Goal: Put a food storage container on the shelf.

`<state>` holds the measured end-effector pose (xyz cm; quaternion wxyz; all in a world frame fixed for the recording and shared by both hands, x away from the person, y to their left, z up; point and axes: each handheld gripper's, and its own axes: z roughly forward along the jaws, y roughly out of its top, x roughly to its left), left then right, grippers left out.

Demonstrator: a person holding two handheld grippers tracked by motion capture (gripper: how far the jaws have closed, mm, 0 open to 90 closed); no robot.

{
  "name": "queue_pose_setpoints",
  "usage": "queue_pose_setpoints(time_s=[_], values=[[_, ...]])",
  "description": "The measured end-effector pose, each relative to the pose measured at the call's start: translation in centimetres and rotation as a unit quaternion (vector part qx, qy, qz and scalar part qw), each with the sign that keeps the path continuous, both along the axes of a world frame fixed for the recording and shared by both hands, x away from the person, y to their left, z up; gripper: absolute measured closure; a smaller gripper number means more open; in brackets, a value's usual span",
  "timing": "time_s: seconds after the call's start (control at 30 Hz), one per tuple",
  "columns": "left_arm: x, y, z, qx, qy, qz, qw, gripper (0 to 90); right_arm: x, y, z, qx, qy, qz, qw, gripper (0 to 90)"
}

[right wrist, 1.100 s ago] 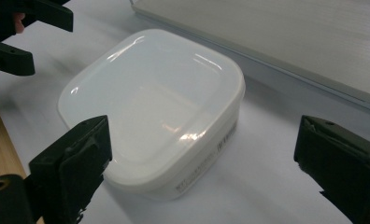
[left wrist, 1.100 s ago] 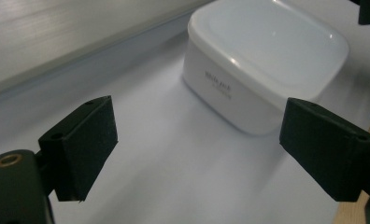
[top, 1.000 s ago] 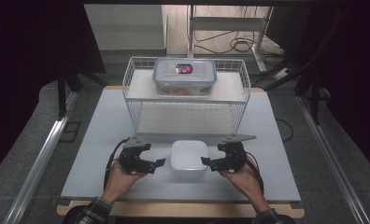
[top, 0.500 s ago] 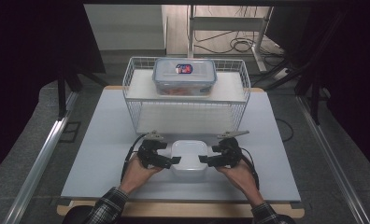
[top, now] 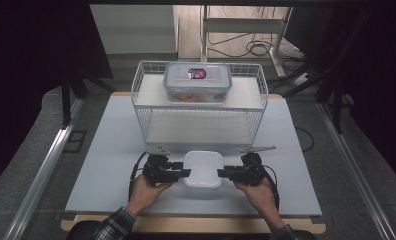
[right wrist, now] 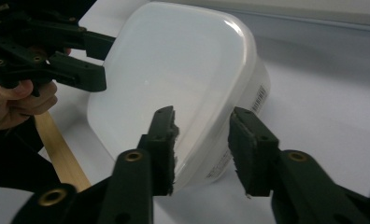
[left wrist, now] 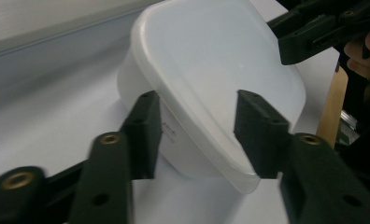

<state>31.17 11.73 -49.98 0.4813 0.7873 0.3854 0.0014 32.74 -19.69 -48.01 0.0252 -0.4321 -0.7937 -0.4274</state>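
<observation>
your left hand-held gripper [top: 182,173] and right hand-held gripper [top: 226,173] have just been closing, pinching the white lidded container's [top: 203,168] rim; squeeze evenly, lift level

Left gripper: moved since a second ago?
Yes. Against the wire rack, the left gripper came inward to the white container; its jaws have just been closing on the container's edge.

Grey carpeted floor [top: 31,165], dark curtains [top: 36,45], cables [top: 258,47] beyond the white table [top: 111,145].
</observation>
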Motion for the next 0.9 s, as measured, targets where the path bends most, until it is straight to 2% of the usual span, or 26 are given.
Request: queue_pose_setpoints(time_s=[0.1,0.2,0.27,0.43,0.57,0.7,0.9], values=[[-0.2,0.3,0.3,-0.003,-0.016,0.017,0.9997,67.5,-0.1,-0.3,0.3,0.016,-0.007,-0.012,0.9998,73.7],[-0.2,0.6,0.2,-0.014,-0.016,0.029,0.9994,78.2,-0.2,-0.3,0.4,0.013,-0.023,-0.019,0.9995,78.9],[0.0,0.8,0.0,-0.023,-0.007,0.032,0.9992,78.8,-0.4,-0.1,0.4,0.002,-0.038,-0.018,0.9991,79.1],[-0.1,0.8,0.1,-0.02,-0.011,0.04,0.999,79.0,-0.6,0.4,0.6,-0.011,-0.057,-0.02,0.9981,79.1],[-0.1,1.0,0.7,-0.026,-0.014,0.039,0.9988,79.1,-0.8,0.5,1.0,-0.006,-0.073,-0.021,0.9971,79.1],[-0.1,1.3,1.8,-0.027,-0.026,0.039,0.9985,79.2,-1.0,0.7,1.8,-0.003,-0.093,-0.021,0.9955,79.2],[-0.1,1.6,3.0,-0.025,-0.038,0.044,0.998,79.3,-0.8,1.0,2.9,0.005,-0.104,-0.019,0.9943,79.1]])
